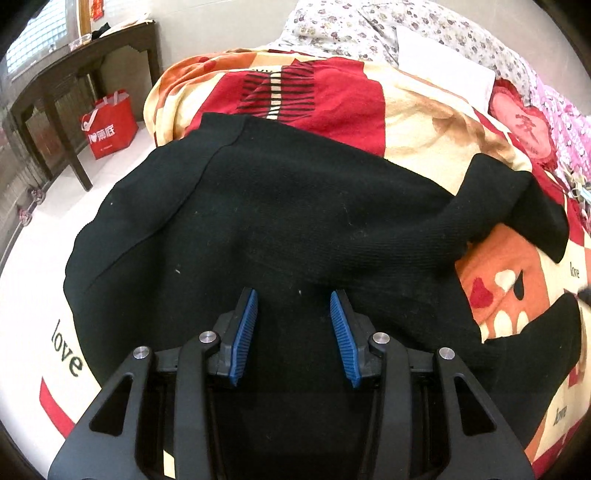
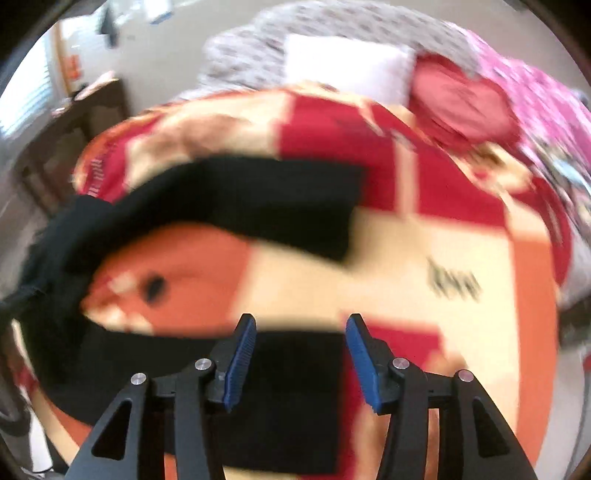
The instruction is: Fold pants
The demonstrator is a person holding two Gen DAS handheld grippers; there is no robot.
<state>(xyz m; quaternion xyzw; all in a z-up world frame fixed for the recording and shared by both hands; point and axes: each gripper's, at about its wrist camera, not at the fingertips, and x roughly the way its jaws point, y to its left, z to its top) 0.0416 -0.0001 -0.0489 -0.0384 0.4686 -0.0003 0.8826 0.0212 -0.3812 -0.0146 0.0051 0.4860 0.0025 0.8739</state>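
Black pants (image 1: 280, 206) lie spread on the patterned bedspread (image 1: 417, 122), waist toward the left edge of the bed and two legs running off to the right. My left gripper (image 1: 294, 300) hovers over the middle of the pants, open, its blue pads (image 1: 246, 332) wide apart with only flat cloth beneath. The right wrist view is blurred. It shows one leg (image 2: 258, 199) curving across the bed and the other leg's end (image 2: 291, 391) lying under my right gripper (image 2: 301, 325), which is open with no cloth pinched.
A red shopping bag (image 1: 109, 127) stands on the pale floor beside a dark wooden table (image 1: 74, 70) left of the bed. At the head of the bed lie a white pillow (image 1: 443, 66), a red heart cushion (image 1: 524, 125) and a floral quilt (image 1: 351, 26).
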